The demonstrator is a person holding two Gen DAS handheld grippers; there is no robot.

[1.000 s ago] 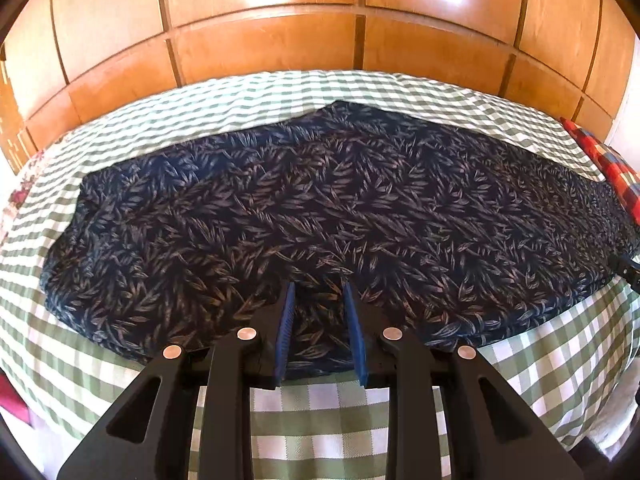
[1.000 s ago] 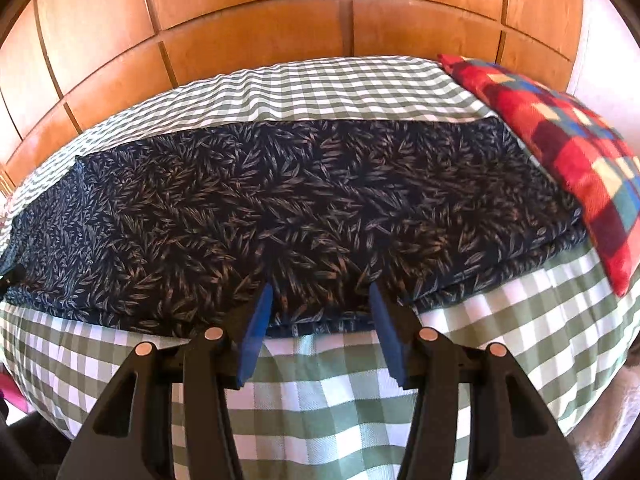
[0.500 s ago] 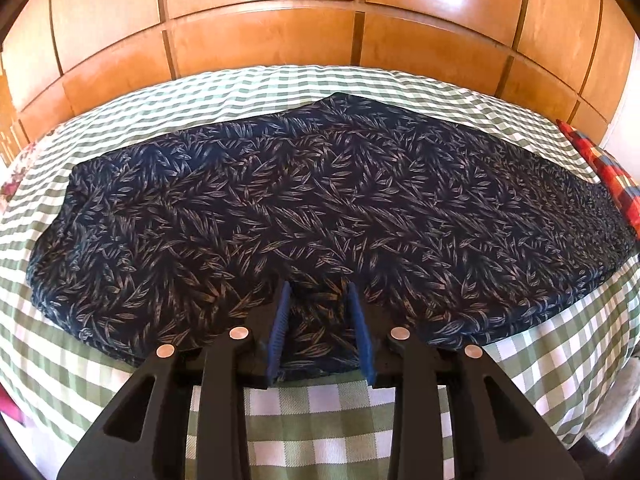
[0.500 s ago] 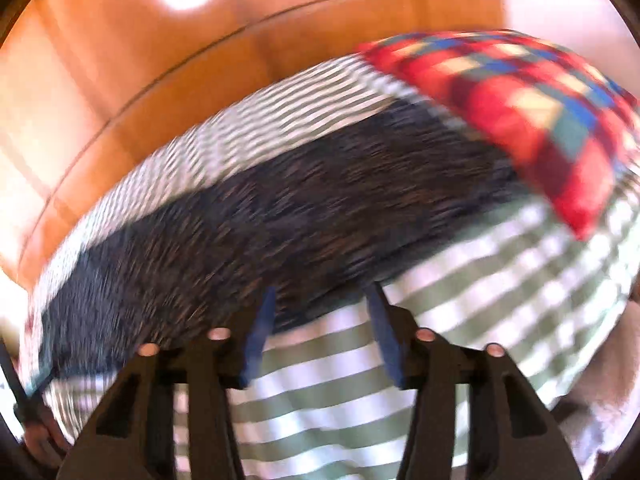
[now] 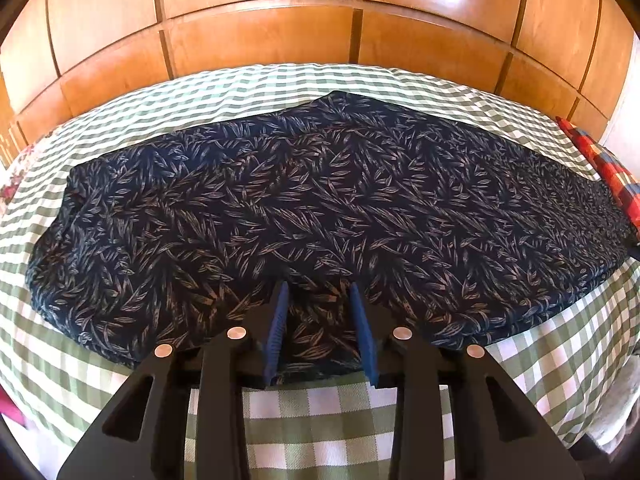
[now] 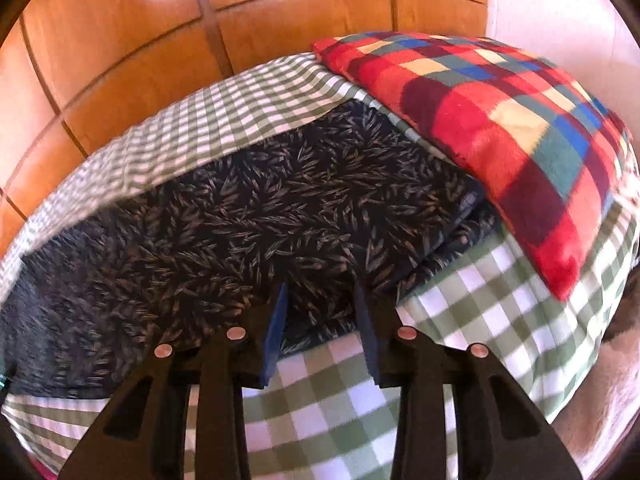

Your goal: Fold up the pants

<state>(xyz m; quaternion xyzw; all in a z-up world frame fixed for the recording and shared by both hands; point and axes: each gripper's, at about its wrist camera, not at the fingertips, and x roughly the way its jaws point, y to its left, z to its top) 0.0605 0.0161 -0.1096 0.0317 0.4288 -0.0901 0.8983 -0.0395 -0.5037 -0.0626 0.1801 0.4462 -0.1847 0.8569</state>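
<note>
Dark navy pants [image 5: 320, 200] with a leaf print lie flat and lengthwise across the green-checked bed sheet [image 5: 320, 412]. My left gripper [image 5: 319, 290] hovers over their near edge with its blue pads apart, and flat fabric shows in the gap. In the right wrist view the pants [image 6: 280, 208] end at a layered corner beside the plaid blanket. My right gripper [image 6: 320, 290] sits over the near edge close to that corner. Its jaws are closing, with the fabric edge lying between the pads, which do not press on it.
A red plaid blanket [image 6: 500, 120] lies on the bed against the right end of the pants and also shows as the same blanket [image 5: 600, 160] in the left wrist view. Wooden panels [image 5: 260, 40] rise behind the bed. Checked sheet [image 6: 480, 320] borders the near edge.
The right gripper slid to the right along the pants' near edge toward the plaid blanket, rolled, and its jaws narrowed. The left gripper stayed put, with its pads slightly wider apart.
</note>
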